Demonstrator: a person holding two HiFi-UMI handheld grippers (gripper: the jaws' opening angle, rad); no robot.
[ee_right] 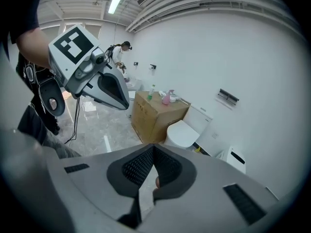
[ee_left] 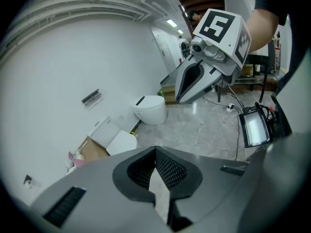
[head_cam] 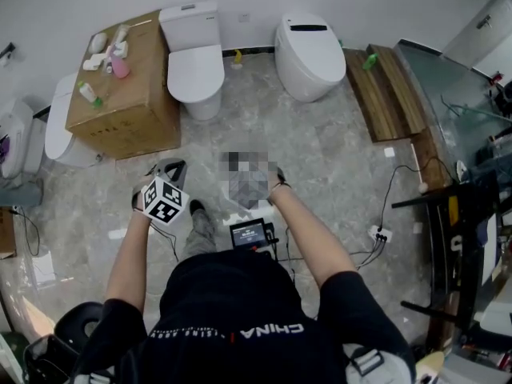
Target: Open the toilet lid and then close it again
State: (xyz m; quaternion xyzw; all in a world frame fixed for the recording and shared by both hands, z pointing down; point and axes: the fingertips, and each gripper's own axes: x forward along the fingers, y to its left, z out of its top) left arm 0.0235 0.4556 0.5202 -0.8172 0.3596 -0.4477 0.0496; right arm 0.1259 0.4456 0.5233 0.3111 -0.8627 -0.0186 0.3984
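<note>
Both the left tongs (ee_left: 155, 154) and right tongs (ee_right: 153, 152) are pressed together on nothing, well apart from the closed toilet (head_cam: 194, 54) beside the cardboard box (head_cam: 128, 94); step closer, then ease one tip under the lid's (head_cam: 196, 72) front lip.

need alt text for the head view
A person, seen from above, stands on a marble floor holding the left tongs out toward a white toilet, lid shut. A box topped with bottles stands left of it, another toilet right.
</note>
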